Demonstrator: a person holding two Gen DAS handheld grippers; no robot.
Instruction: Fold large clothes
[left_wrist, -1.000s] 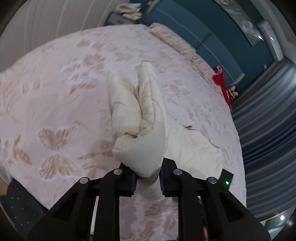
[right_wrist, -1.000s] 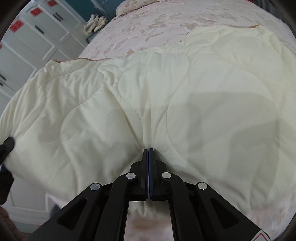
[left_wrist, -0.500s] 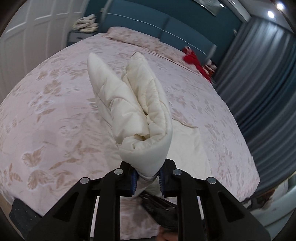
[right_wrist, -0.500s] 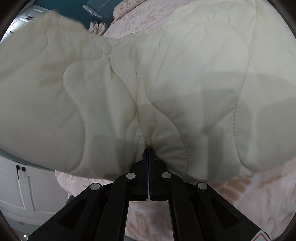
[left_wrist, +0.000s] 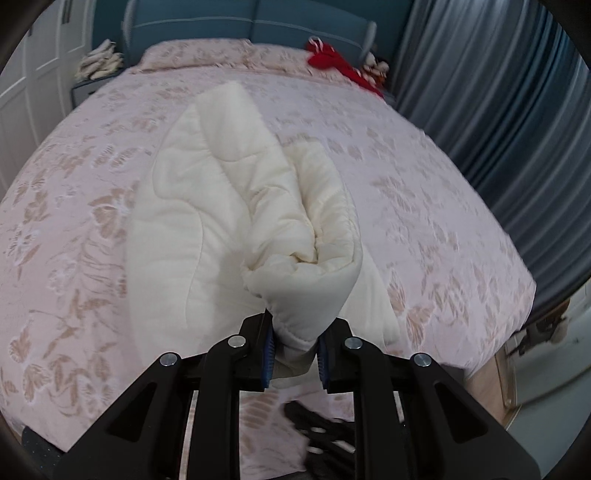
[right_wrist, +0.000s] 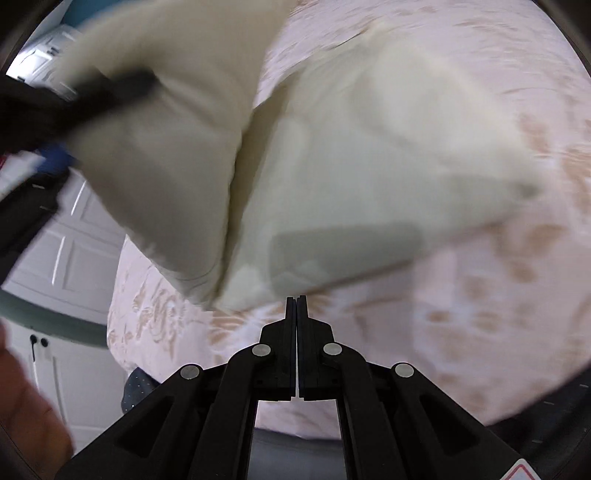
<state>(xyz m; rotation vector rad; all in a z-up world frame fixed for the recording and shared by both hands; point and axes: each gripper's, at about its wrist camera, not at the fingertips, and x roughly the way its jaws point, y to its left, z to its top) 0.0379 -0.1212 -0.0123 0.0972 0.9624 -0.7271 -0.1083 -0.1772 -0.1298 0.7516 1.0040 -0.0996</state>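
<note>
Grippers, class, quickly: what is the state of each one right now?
Left gripper: closed on the quilt.
Right gripper: closed, holding nothing.

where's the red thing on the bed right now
In the left wrist view, the red item lies at the far right corner of the bed, against the blue headboard and beside the grey curtains.

- Left gripper (left_wrist: 293, 354): fingers (left_wrist: 266, 350) clamped on a thick bunched fold of cream quilt (left_wrist: 295, 280), blue pads pressing it from both sides.
- Right gripper (right_wrist: 296, 306): fingers pressed flat together, nothing visible between them, tips just short of the quilt edge.
</note>
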